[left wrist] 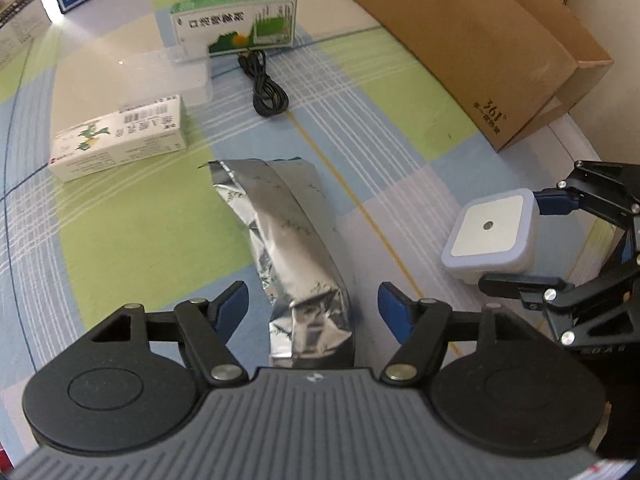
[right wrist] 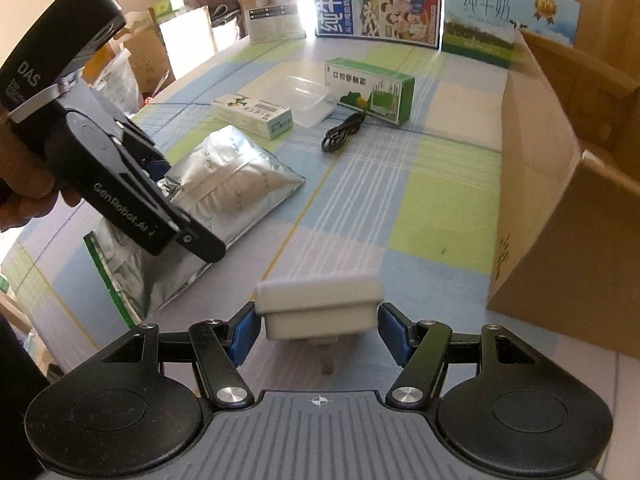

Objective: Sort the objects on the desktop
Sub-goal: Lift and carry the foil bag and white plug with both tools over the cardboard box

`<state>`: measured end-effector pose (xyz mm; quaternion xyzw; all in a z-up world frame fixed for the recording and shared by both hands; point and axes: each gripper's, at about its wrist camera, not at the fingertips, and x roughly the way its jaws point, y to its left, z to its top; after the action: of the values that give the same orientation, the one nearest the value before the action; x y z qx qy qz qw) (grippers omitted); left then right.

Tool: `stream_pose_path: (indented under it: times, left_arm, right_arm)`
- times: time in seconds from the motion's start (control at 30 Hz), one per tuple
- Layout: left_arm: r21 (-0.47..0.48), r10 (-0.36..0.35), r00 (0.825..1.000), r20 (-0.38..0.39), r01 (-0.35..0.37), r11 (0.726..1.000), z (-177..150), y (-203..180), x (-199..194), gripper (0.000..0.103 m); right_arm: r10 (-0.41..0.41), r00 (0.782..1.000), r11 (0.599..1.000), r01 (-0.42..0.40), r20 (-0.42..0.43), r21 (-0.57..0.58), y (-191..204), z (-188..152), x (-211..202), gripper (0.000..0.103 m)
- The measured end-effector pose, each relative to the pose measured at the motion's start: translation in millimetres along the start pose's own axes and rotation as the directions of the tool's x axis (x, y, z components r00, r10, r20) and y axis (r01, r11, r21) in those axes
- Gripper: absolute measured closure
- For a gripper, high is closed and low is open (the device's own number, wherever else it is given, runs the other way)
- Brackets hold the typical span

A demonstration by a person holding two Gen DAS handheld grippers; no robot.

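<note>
My left gripper (left wrist: 313, 306) is open, its jaws on either side of a silver foil pouch (left wrist: 292, 240) lying on the checked tablecloth; the pouch also shows in the right wrist view (right wrist: 224, 188). My right gripper (right wrist: 316, 330) is shut on a white square night-light plug (right wrist: 318, 306) and holds it above the table; the left wrist view shows it too (left wrist: 490, 236). Farther back lie a white medicine box (left wrist: 120, 140), a green-and-white box (left wrist: 236, 24), a black cable (left wrist: 266, 88) and a clear plastic tray (right wrist: 308, 94).
An open cardboard box (left wrist: 480, 48) stands at the right, also in the right wrist view (right wrist: 560, 184). Milk cartons (right wrist: 376, 0) stand along the table's far edge. A hand holds the left gripper's body (right wrist: 100, 128).
</note>
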<state>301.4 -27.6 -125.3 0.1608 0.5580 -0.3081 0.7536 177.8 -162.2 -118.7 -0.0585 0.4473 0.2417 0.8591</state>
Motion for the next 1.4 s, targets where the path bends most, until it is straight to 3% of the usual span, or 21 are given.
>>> stream_pose_path:
  times: [0.2, 0.3, 0.5, 0.73, 1.03, 1.4]
  left_arm:
    - [0.028, 0.006, 0.999, -0.045, -0.005, 1.0, 4, -7, 10, 0.046]
    - [0.029, 0.027, 0.999, -0.045, -0.025, 0.999, 3, -6, 12, 0.054]
    - [0.011, 0.025, 0.999, -0.031, -0.025, 1.0, 0, -2, 10, 0.06]
    - [-0.019, 0.025, 1.0, -0.015, -0.026, 0.999, -4, -1, 8, 0.059]
    - [-0.019, 0.026, 0.999, -0.025, -0.026, 0.999, -4, 1, 9, 0.056]
    - [-0.012, 0.022, 1.0, -0.006, -0.022, 1.0, -14, -1, 2, 0.065]
  right_arm:
    - [0.009, 1.0, 1.0, -0.009, 0.025, 0.011, -5, 0, 3, 0.039]
    - [0.007, 0.999, 1.0, -0.007, 0.047, 0.001, -4, 1, 6, 0.035]
    - [0.01, 0.998, 1.0, -0.01, 0.067, 0.002, -3, 1, 9, 0.034]
    - [-0.015, 0.996, 1.0, 0.015, 0.09, 0.007, -3, -2, 7, 0.041]
    - [-0.051, 0.991, 0.999, 0.048, 0.122, 0.026, -4, -4, 5, 0.041]
    - [-0.055, 0.987, 0.997, 0.048, 0.148, 0.053, -9, -7, -7, 0.041]
